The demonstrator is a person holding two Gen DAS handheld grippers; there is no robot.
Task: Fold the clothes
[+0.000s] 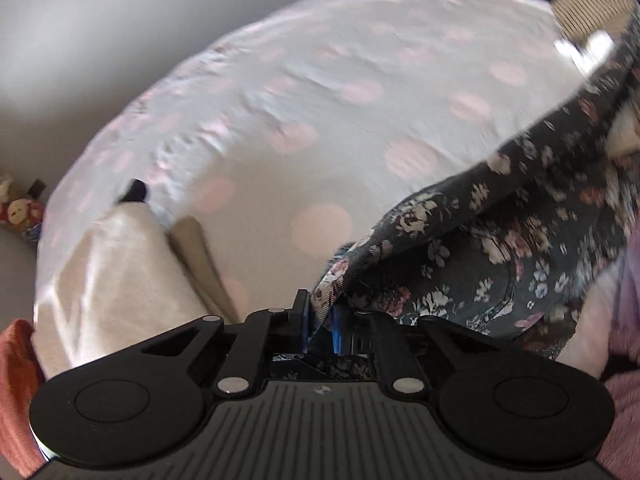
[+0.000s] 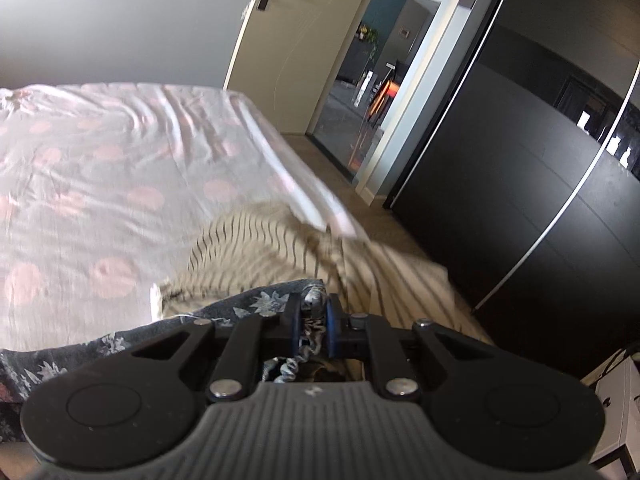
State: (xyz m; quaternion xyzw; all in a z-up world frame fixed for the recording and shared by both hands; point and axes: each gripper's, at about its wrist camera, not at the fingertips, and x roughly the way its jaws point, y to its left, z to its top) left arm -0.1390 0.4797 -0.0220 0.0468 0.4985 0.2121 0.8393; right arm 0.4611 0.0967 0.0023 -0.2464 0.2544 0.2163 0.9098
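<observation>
Garment: floral garment [image 1: 500,240] hangs unfolded above the bed [image 1: 320,100], at 3 o'clock.
Grippers: we find left gripper [image 1: 320,312] and right gripper [image 2: 310,320] each clamped on its edge.
Remaining: we judge folding unfinished.

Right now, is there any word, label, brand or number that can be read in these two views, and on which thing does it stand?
None can be read.
The small round mark on the left gripper body is a symbol, not text.
The floral garment and the spotted bedsheet carry patterns only.
</observation>
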